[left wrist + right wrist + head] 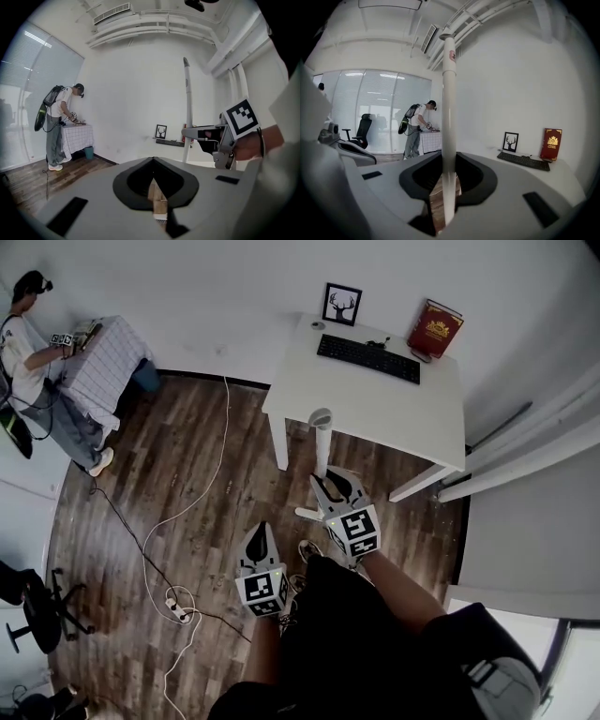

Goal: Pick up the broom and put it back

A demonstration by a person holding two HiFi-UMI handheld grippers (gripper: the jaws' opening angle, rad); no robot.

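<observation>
- Right gripper (pixel 449 160) first: its jaws are clamped on the white handle of the broom (pixel 449 117), which runs straight up between the pads in the right gripper view.
- The broom stands upright. There is a small label near the top of the handle, too small to read.
- From the head view, the right gripper (pixel 333 482) holds the broom (pixel 322 442) just in front of the near edge of the white desk (pixel 394 409). I cannot make out the broom's lower end.
- The left gripper view shows it from the side: the right gripper (pixel 186 133) grips the pole (pixel 188 103) partway up, level, with its black-and-white marker cube facing the camera.
- Over to the left gripper (pixel 153 161): jaws together, nothing between them, only a sliver of wood floor showing past the tips.
- In the head view the left gripper (pixel 261 529) sits beside the right one, lower in the picture and clear of the broom.
- Moving out to the desk: a black keyboard (pixel 367 359) lies flat, and a framed deer-head picture (pixel 342 305) leans against the wall.
- A red book (pixel 434 330) stands against the wall too. It has a gold emblem on its cover, and its lettering is not readable.
- On the wood floor (pixel 187 502), a white cable (pixel 220 446) trails down to a power strip (pixel 178 608).
- Far left, another person (pixel 28 352) stands at a table with a checked cloth (pixel 103 362), well apart from the broom.
- A black office chair (pixel 42 610) sits at the lower left.
</observation>
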